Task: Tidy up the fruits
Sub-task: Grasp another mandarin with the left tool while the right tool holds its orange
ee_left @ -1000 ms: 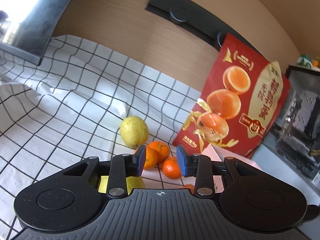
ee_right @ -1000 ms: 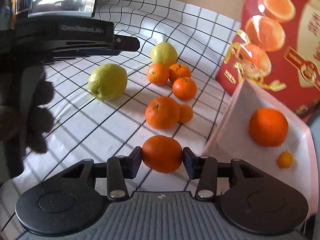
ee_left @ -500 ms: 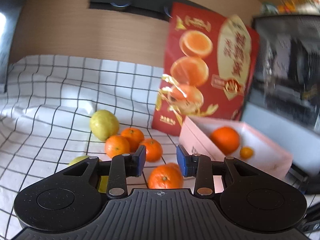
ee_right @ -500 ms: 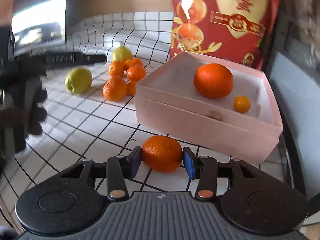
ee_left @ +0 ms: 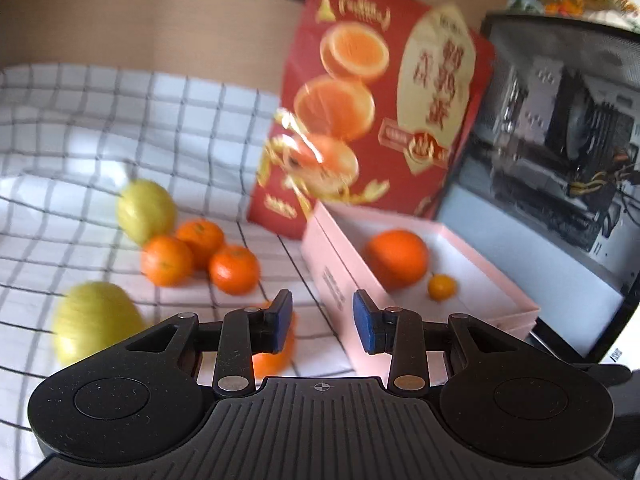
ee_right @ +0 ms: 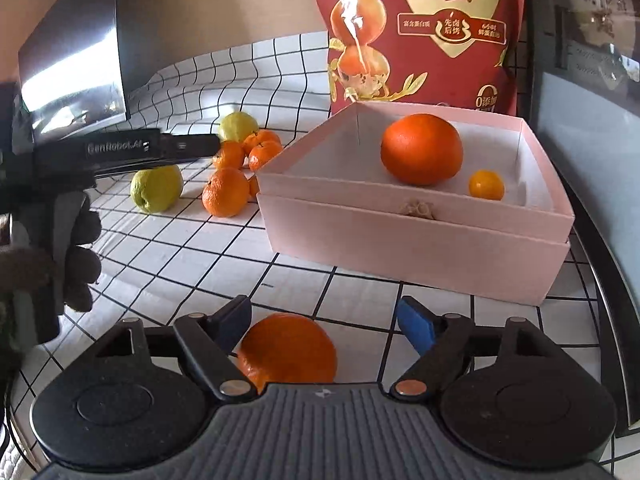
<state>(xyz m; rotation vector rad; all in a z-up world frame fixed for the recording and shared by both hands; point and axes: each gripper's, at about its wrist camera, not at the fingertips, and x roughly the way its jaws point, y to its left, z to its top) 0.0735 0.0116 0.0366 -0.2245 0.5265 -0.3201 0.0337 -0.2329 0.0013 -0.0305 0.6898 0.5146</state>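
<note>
A white cloth crossed by a black grid was seen. The box was pale pink, with an orange fruit and a small yellow-orange one inside. Two yellow-green fruits were shown. The bag was red, printed with gold and orange. Blue pads were carried on black fingers.

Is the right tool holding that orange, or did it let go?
It let go. The right tool has just opened; the orange sits loose between its pads.
</note>
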